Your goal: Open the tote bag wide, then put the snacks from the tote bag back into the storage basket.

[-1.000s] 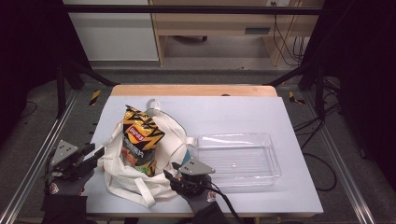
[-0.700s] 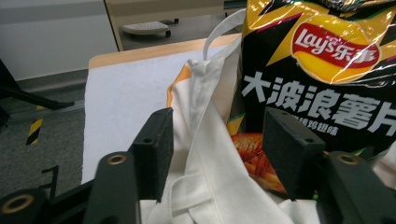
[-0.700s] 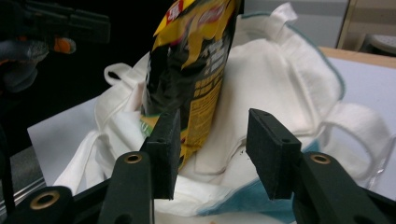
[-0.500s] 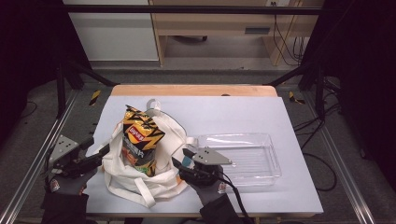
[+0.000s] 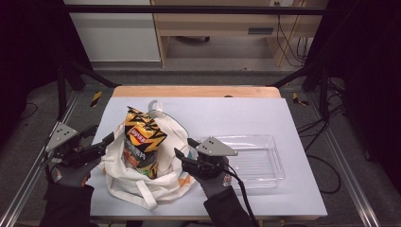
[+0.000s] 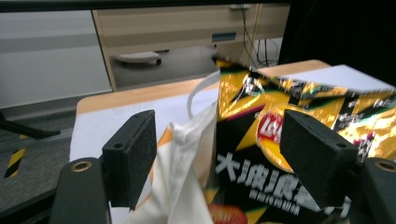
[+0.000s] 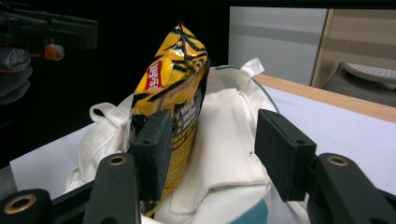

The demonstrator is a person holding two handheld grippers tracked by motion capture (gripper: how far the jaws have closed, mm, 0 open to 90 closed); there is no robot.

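- The chip bag stands upright in the white tote bag, at about nine o'clock from the clear tray.
- The left gripper is released, its jaws spread at the tote's nine o'clock edge.
- The right gripper is also released, at the tote's three o'clock side, holding nothing.
- To my eye the unpacking has barely begun: the chips are not yet grasped and the tray is empty.

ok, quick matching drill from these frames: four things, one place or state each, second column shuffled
Things:
1. chip bag
2. tote bag
3. clear tray
4. left gripper

Places or states:
A. empty, at the table's right
B. open, at the tote's left edge
C. upright inside the tote
D. white, slumped on the table

Pairs: 1-C, 2-D, 3-A, 4-B
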